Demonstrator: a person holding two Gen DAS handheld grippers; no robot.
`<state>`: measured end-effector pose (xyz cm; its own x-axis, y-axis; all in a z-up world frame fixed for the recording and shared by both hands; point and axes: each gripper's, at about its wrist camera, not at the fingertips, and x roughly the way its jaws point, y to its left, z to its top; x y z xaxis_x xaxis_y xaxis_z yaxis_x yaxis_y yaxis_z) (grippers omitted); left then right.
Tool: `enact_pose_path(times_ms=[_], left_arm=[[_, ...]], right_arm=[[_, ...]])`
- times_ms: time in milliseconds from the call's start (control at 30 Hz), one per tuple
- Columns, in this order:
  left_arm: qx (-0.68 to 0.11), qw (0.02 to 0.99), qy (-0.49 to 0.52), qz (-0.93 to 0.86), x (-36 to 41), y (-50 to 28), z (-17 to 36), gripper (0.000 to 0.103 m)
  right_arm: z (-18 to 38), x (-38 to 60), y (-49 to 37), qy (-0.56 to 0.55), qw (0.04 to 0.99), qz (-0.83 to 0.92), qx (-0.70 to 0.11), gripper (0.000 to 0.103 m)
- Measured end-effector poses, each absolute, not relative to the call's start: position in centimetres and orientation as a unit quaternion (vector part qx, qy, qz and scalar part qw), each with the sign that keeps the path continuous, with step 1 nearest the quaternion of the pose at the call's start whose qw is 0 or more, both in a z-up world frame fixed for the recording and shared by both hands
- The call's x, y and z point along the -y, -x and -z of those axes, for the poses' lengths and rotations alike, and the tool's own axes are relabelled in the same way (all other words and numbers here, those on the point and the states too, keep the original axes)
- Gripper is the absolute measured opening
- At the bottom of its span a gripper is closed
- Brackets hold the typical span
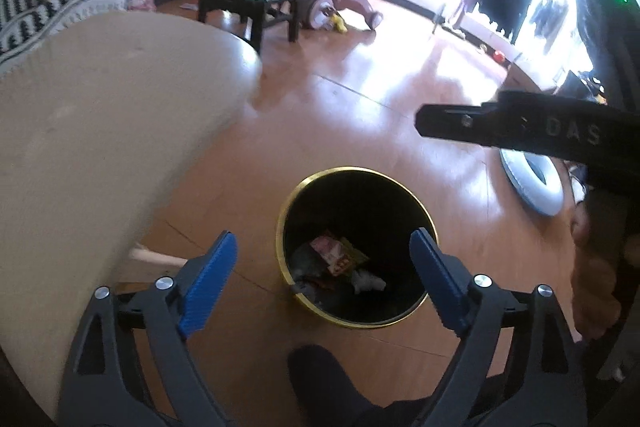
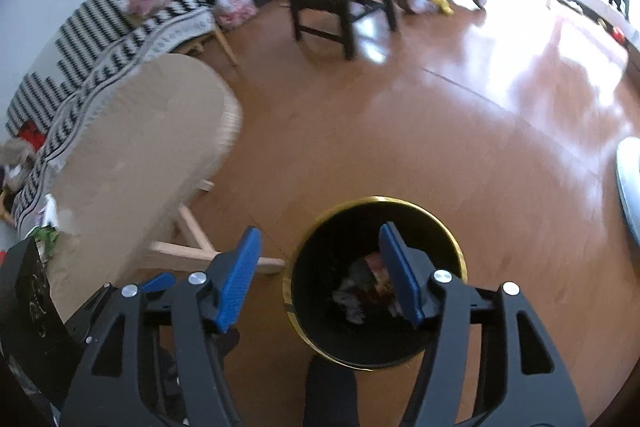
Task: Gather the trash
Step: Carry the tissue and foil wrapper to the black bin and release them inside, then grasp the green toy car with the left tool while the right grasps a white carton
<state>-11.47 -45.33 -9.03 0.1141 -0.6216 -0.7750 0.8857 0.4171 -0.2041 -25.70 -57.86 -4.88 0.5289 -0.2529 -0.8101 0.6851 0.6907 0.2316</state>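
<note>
Both tongs, left [image 1: 323, 279] and right [image 2: 320, 277], hang wide and empty over the bin [image 1: 316, 187]. The wrappers [image 1: 338, 253] inside look light and crinkly; I'd pinch an edge.

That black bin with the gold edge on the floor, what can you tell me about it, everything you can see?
The bin is round, black inside and out as far as it shows, with a shiny gold rim. It stands upright on the wooden floor, open-topped, just beside the pale round table. It is far from full: crumpled wrappers and scraps lie at its bottom, some pink and yellow, one whitish. Nothing touches it; both open grippers hang above it, empty.
</note>
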Motion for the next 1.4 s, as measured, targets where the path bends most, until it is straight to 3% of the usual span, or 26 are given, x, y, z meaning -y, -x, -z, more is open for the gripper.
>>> enact_pose_path(times_ms=[300, 767, 1000, 1400], left_arm=[[-0.402, 0.803, -0.116, 0.424, 32.4, 4.8, 3.4, 0.09], [-0.42, 0.894, -0.002, 0.157, 5.6, -7.1, 2.9, 0.09], [-0.434, 0.896, -0.008, 0.095, 1.0, -11.2, 5.6, 0.09], [-0.456, 0.886, -0.045, 0.071, 1.2, -14.8, 9.1, 0.091]], right_arm=[[0.2, 47.9, 15.3, -0.214, 0.883, 0.17, -0.381, 0.064], [-0.4, 27.4, -2.2, -0.125, 0.903, -0.021, -0.409, 0.064], [1.2, 24.6, -5.8, -0.118, 0.896, -0.034, -0.426, 0.064], [2.9, 24.3, -9.1, -0.121, 0.888, -0.037, -0.443, 0.064]])
